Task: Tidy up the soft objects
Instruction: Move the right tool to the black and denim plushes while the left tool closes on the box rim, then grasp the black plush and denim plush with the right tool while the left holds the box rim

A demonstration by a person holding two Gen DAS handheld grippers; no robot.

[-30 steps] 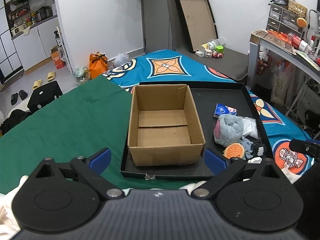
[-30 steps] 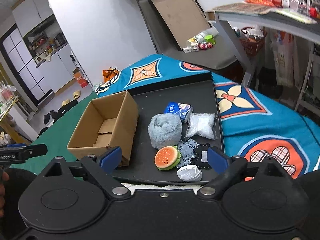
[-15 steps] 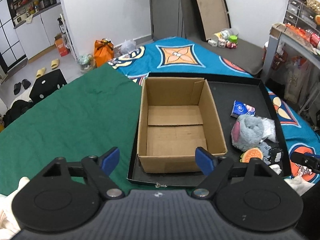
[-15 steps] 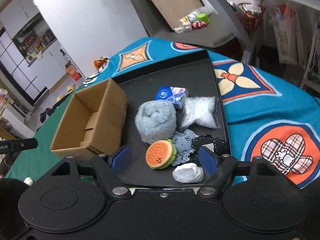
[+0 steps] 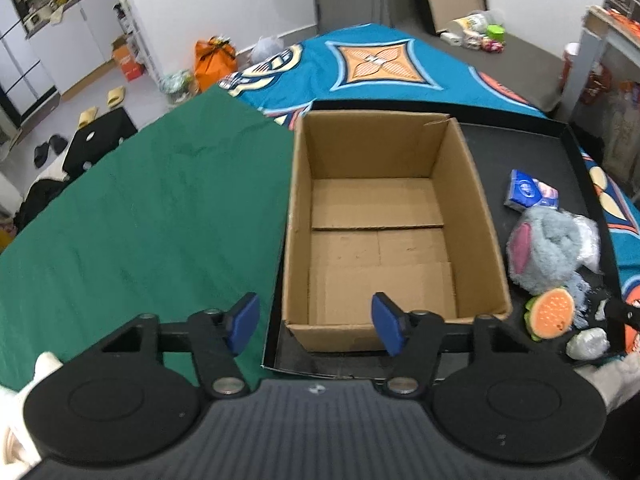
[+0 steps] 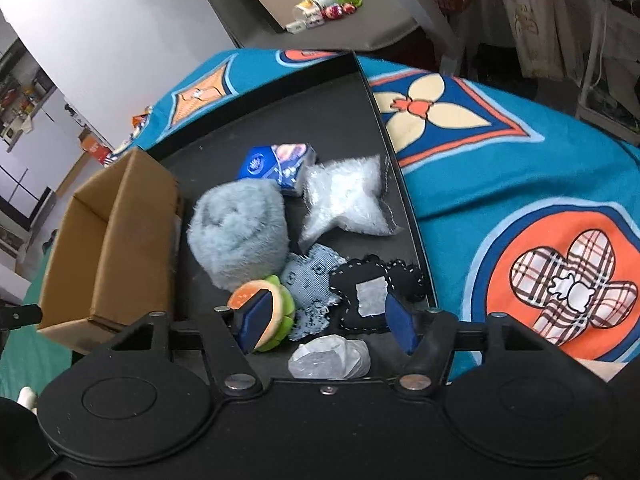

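Soft toys [image 6: 240, 236] lay on the black tray [image 6: 360, 92], at three o'clock of my empty box [image 5: 384, 216]; I had dropped both grippers closer, left gripper [image 5: 316, 324] and right gripper [image 6: 326, 320] closing, pinching nothing.

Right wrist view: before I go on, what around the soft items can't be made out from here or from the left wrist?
- Burger toy: near side covered by a pad of the right gripper, whose jaws are closing with nothing pressed between them.
- White lump: lower edge cut by the gripper body; what it is, unclear.
- Cardboard box: floor hidden by its own wall here; the left wrist view shows it bare.
- Star-shaped piece: left wrist view, mostly behind the grey plush.
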